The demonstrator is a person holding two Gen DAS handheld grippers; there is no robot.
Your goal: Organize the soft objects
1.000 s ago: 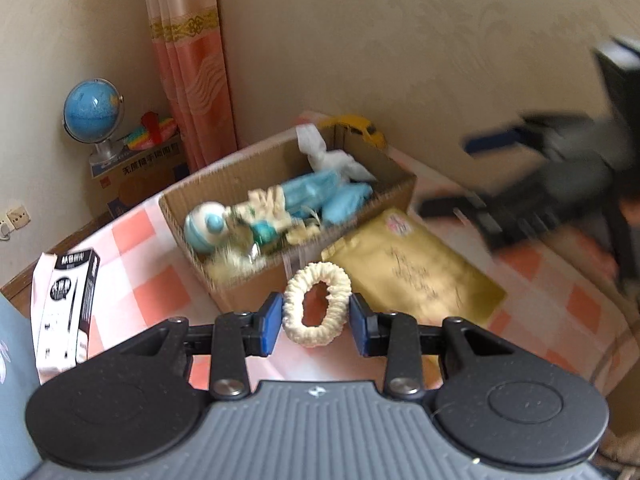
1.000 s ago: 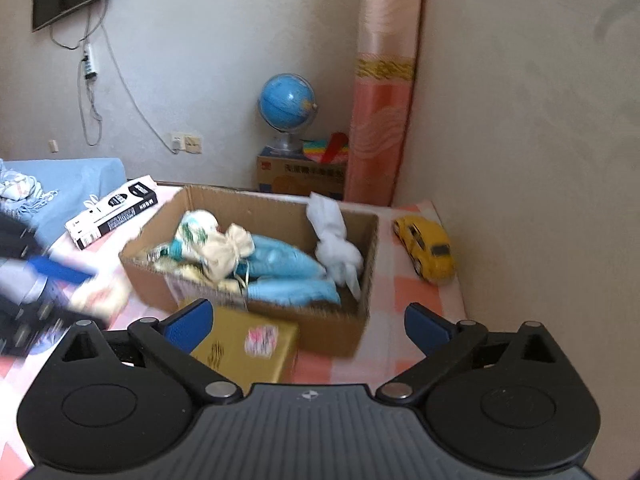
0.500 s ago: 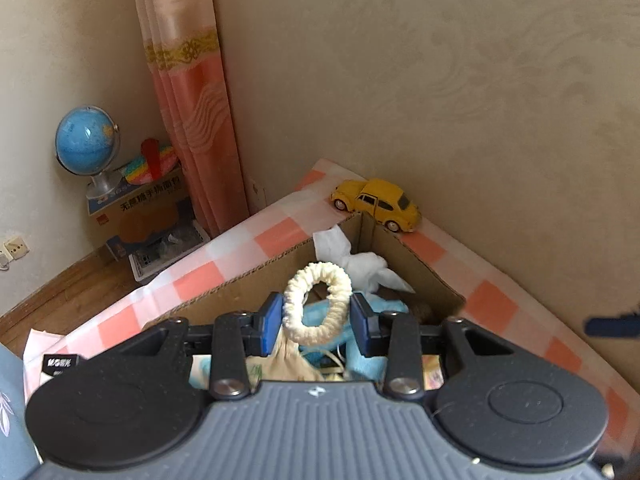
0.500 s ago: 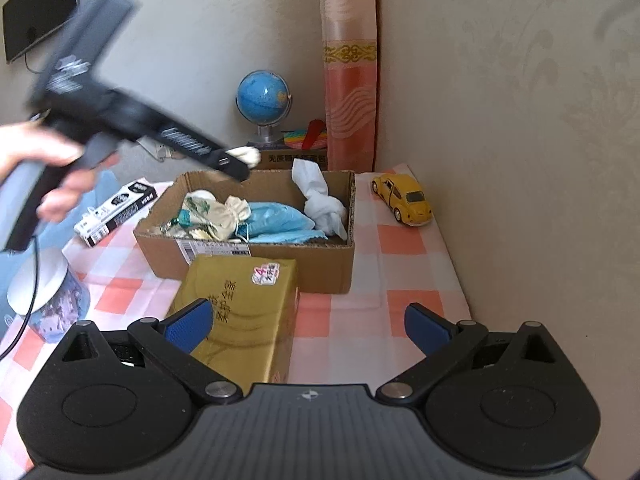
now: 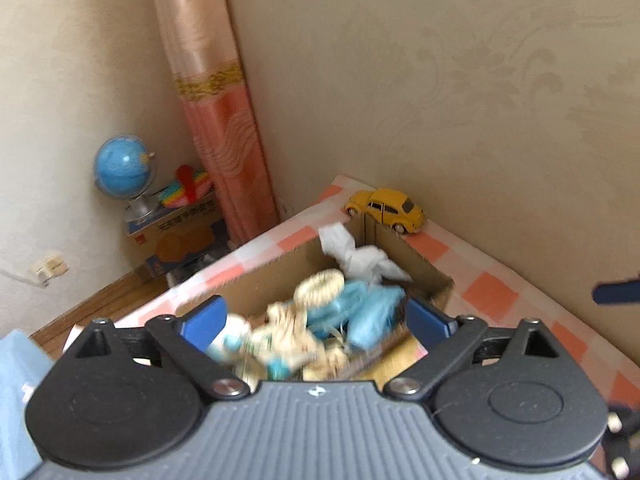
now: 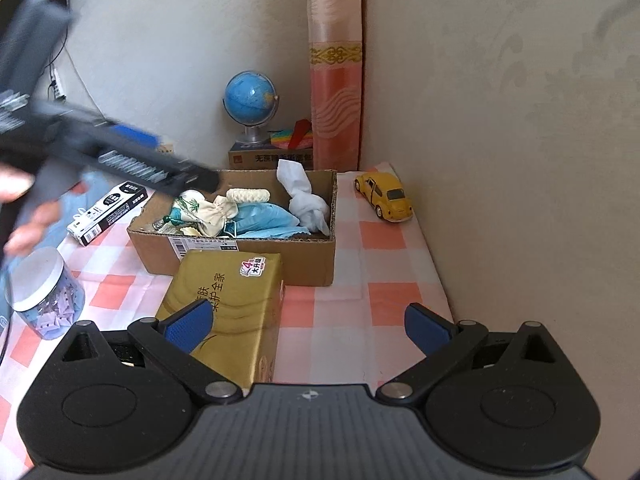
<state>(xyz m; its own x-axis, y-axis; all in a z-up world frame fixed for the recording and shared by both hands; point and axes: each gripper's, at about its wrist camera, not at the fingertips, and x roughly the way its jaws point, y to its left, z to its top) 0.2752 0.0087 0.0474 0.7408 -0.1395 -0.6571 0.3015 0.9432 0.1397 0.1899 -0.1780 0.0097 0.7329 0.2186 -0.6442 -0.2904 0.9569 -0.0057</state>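
Scrunchie [image 5: 320,286] lay in the box [image 5: 424,268] on the blue cloth [image 5: 360,312] in the left view, blurry; left gripper [image 5: 316,316] hung above, jaws wide apart, empty. Looked like the drop step, I'd say. Right view: scrunchie [image 6: 247,195] at the box [image 6: 240,254] back wall, right gripper [image 6: 308,330] also spread, empty, over the gold pack [image 6: 228,300]. Next probably means hunting another soft thing.

The gold tissue pack [image 6: 224,304] reads "护全家"; its pink sticker [image 6: 253,267] shows "4".
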